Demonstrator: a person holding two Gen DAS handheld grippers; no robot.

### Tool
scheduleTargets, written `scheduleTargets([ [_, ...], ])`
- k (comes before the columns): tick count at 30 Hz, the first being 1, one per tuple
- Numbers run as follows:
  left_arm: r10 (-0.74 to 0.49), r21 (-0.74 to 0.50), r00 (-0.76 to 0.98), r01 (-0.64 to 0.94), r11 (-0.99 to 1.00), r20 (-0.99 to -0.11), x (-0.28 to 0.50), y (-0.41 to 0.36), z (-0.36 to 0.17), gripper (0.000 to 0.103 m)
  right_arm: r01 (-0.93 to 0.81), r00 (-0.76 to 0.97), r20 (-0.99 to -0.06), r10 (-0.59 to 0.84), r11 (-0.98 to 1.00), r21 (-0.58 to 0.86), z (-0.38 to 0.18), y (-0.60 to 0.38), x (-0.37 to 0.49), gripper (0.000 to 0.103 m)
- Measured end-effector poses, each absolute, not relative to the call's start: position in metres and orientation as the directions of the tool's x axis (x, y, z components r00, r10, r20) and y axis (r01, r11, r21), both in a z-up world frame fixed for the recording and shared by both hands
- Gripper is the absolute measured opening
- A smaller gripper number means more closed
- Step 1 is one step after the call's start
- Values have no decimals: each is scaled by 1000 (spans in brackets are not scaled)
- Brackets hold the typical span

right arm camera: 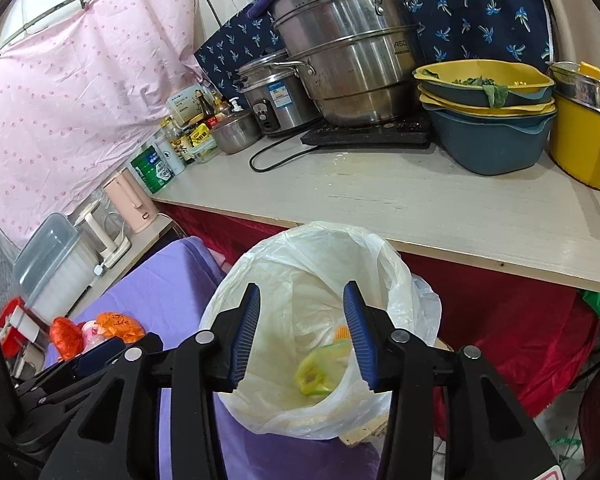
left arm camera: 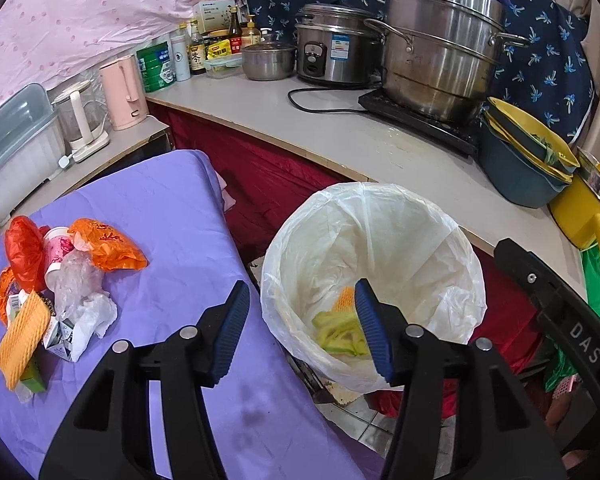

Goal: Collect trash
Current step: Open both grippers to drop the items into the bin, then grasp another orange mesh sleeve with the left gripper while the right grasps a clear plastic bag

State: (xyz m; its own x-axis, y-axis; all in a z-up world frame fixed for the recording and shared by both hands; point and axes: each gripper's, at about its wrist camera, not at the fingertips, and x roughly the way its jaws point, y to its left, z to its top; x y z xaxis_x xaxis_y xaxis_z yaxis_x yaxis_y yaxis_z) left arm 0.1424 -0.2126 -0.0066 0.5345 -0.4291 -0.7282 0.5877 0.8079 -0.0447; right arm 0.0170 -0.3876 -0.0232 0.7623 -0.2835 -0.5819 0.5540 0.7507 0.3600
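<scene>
My left gripper [left arm camera: 302, 328] and right gripper [right arm camera: 300, 334] hang half-open and empty over the lined bin [left arm camera: 440, 216], where scraps belong. More trash [left arm camera: 60, 280] waits on the purple cloth [left arm camera: 172, 208].

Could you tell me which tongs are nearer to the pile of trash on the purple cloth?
Left. The left tongs hang open over the cloth's edge, just right of the trash pile. The right tongs hang open over the lined bin, farther away.

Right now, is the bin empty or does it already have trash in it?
Not empty, far from full. The white-lined bin holds yellow-green peel and an orange scrap at the bottom; most of the liner is bare.
</scene>
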Motion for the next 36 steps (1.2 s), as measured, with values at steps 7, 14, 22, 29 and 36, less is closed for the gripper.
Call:
scheduleTargets([
  [7,-419,-53,552,559,827,-721,145,-195,2,53,526,780,-559,-280,778,345,-7,-368,20,51],
  [14,-401,-52,591,517,854,-700,148,-165,15,58,489,798,-542,-262,807,330,4,-344,25,54],
  [22,-351,-63,637,429,901,-686,159,-109,24,65,420,817,-540,-203,851,316,12,-302,41,55],
  [29,-276,-71,668,317,946,-691,171,-44,23,70,345,828,-543,-138,889,301,14,-258,61,55],
  [36,-201,-92,663,196,976,-721,184,23,11,75,264,828,-558,-59,919,294,12,-210,85,55],
])
